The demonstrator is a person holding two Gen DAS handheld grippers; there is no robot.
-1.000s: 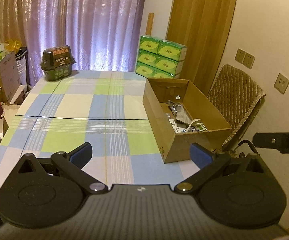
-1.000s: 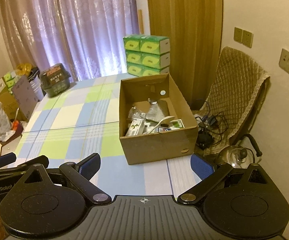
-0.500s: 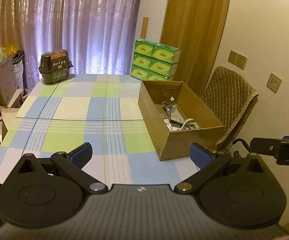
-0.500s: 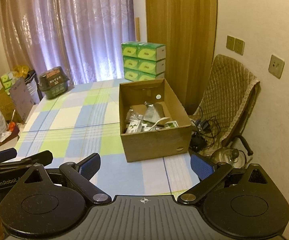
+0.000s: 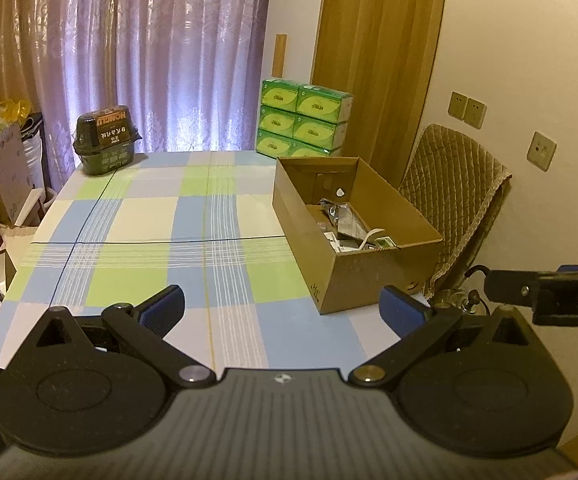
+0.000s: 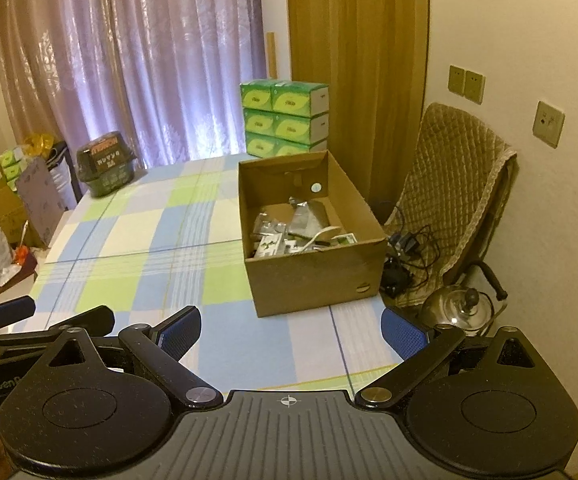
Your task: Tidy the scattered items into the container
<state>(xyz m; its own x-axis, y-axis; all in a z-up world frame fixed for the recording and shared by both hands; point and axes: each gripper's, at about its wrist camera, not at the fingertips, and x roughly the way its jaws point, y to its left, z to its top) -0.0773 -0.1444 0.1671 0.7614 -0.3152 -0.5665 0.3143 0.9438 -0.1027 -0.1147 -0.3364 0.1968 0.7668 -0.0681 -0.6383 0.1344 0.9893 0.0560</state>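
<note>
Left gripper (image 5: 283, 312) spread wide, empty; right gripper (image 6: 293, 330) likewise; scattered items (image 6: 289, 232) lie inside cardboard box (image 6: 313, 276) at table (image 6: 137, 240) right edge; risk: careless nudge tips box off edge.

The tablecloth (image 5: 145, 216) is checked in pale blue, light green and cream with thin white and dark lines. The box (image 6: 313, 276) is plain brown cardboard, the tissue packs (image 5: 303, 120) bright green with yellow-green ovals, and the curtain (image 5: 149, 52) lilac with a faint floral pattern. Both grippers are black with blue pads (image 5: 161, 312), the chair cover (image 6: 453, 184) quilted tan in diamonds.
</note>
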